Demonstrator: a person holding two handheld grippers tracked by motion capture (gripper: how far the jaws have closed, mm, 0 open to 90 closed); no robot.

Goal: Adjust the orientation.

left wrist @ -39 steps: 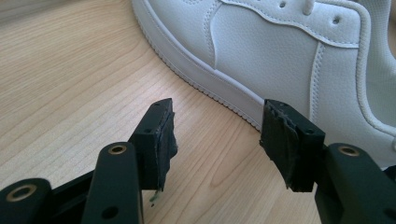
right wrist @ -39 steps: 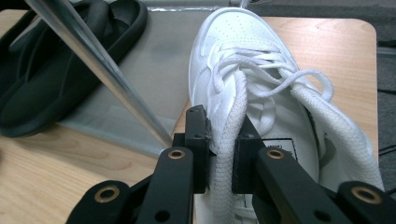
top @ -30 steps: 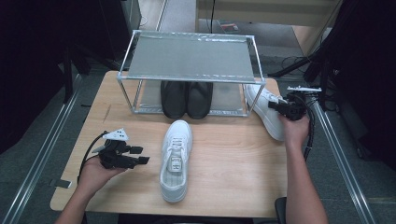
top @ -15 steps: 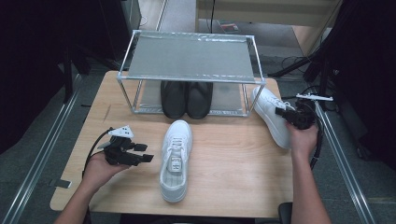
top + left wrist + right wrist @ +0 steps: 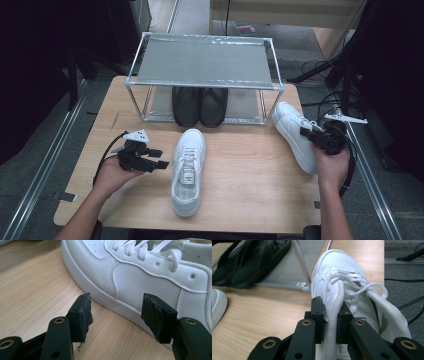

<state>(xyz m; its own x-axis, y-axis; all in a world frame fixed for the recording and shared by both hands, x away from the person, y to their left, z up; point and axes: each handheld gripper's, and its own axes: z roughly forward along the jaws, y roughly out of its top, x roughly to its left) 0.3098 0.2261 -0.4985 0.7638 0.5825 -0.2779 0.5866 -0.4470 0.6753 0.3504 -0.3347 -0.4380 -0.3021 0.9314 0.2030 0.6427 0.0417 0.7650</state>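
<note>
Two white sneakers lie on the wooden table (image 5: 245, 180). One white sneaker (image 5: 188, 169) (image 5: 140, 272) rests in the middle, toe pointing at the rack. My left gripper (image 5: 157, 165) (image 5: 116, 315) sits just left of it, open, jaws facing the shoe's side with nothing between them. The second white sneaker (image 5: 295, 140) (image 5: 342, 285) lies near the table's right edge. My right gripper (image 5: 306, 132) (image 5: 330, 315) is shut on the padded collar of this shoe, pinching its rim between the pads.
A metal two-level shoe rack (image 5: 202, 65) stands at the back of the table, with a pair of black shoes (image 5: 200, 106) (image 5: 249, 260) on its lower shelf. Cables (image 5: 330, 100) lie on the floor to the right.
My right gripper has dragged the right sneaker toward the near side along the table's right edge. My left gripper has edged a little closer to the middle sneaker.
</note>
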